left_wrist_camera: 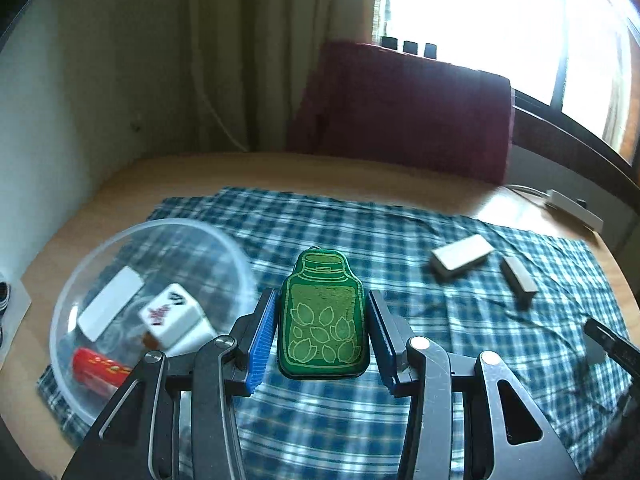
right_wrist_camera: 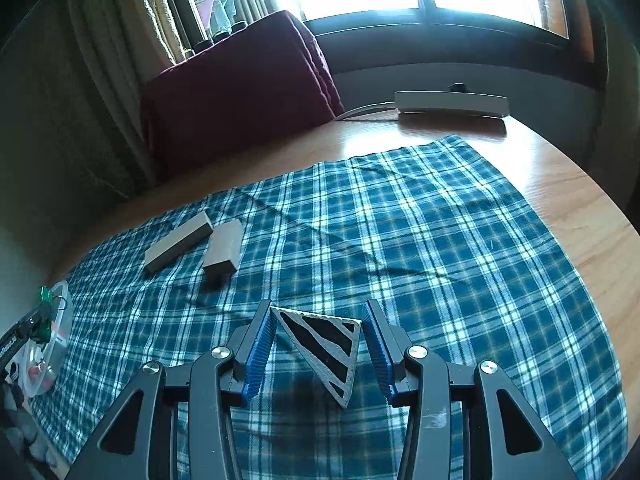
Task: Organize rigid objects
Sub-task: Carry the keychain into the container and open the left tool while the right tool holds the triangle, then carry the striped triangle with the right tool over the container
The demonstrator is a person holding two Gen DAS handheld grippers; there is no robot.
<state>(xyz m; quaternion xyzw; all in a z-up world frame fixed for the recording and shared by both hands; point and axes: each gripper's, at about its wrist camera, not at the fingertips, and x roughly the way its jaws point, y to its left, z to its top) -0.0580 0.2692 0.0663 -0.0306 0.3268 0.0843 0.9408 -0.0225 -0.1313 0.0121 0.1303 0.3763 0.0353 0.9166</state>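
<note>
My left gripper (left_wrist_camera: 322, 294) is shut on a green jar-shaped plate (left_wrist_camera: 322, 320) with a leaf pattern, held just right of a clear plastic bowl (left_wrist_camera: 224, 236). Inside the bowl lie a white mahjong tile (left_wrist_camera: 176, 320), a flat white piece (left_wrist_camera: 110, 308) and a red item (left_wrist_camera: 98, 366). My right gripper (right_wrist_camera: 318, 306) is shut on a black-and-white striped triangle (right_wrist_camera: 324, 344), held a little above the plaid cloth (right_wrist_camera: 440, 240). Two grey-brown blocks (right_wrist_camera: 178, 242) (right_wrist_camera: 224, 250) lie side by side on the cloth, far left of the triangle. The right wrist view shows the green plate (right_wrist_camera: 45, 295) at the bowl's rim (right_wrist_camera: 66, 312).
The cloth covers a round wooden table (right_wrist_camera: 580, 216) whose edge curves close on the right. A maroon cushion (right_wrist_camera: 236, 92) stands at the back and a white power strip (right_wrist_camera: 450, 104) with a cable lies beyond the cloth. Small dark objects (left_wrist_camera: 4, 300) sit left of the bowl.
</note>
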